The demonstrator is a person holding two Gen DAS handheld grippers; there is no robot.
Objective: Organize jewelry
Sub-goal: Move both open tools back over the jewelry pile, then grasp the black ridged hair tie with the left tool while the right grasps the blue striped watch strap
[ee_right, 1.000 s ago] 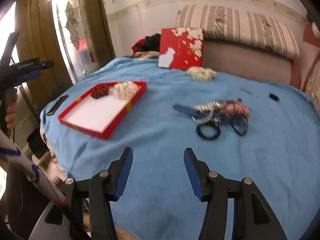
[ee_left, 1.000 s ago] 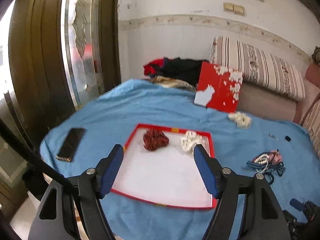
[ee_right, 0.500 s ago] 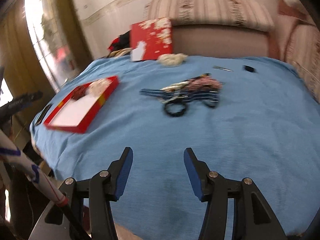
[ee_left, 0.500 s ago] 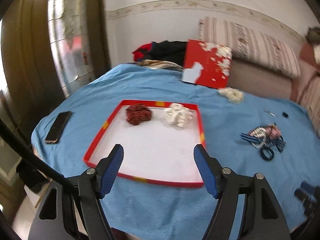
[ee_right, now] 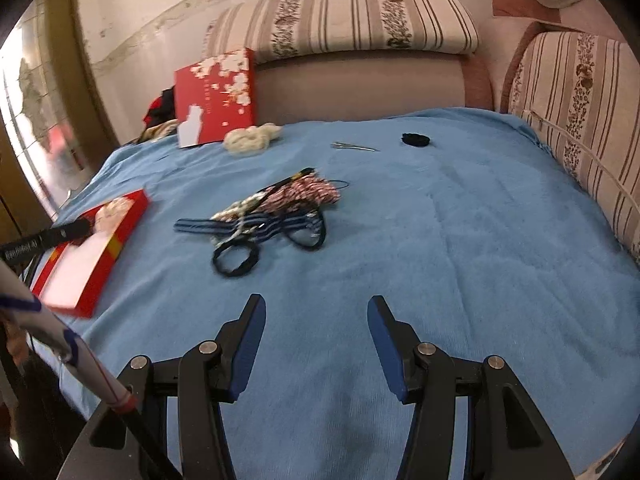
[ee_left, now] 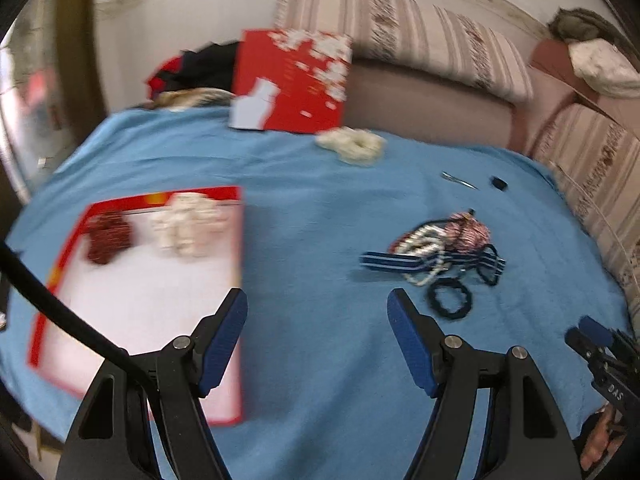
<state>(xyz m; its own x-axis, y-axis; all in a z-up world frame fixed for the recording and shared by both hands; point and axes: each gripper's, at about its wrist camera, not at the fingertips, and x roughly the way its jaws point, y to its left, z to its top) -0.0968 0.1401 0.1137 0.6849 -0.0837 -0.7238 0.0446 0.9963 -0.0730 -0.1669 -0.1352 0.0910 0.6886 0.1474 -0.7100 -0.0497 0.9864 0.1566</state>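
Observation:
A tangled pile of jewelry and hair bands (ee_left: 444,252) (ee_right: 276,212) lies on the blue cloth: white beads, a red-and-white piece, a striped blue band and a black ring (ee_left: 448,302). The red tray (ee_left: 52,280) (ee_right: 96,276) at the left holds a dark red bead bundle (ee_left: 108,236) and a white bead bundle (ee_left: 188,228). My left gripper (ee_left: 318,320) hangs open over bare cloth between tray and pile. My right gripper (ee_right: 316,320) is open above the cloth, nearer than the pile. Nothing sits between either pair of fingers.
A red lid with white blossoms (ee_left: 288,84) (ee_right: 218,96) leans against the sofa back. A cream scrunchie (ee_left: 352,146), a metal hair clip (ee_right: 354,146) and a small black item (ee_right: 416,140) lie on the far cloth. Striped cushions (ee_right: 348,20) border the far and right sides.
My left gripper has swung right and lower, from over the tray to the cloth beside the pile. My right gripper has also swung right, so the pile now lies ahead of it.

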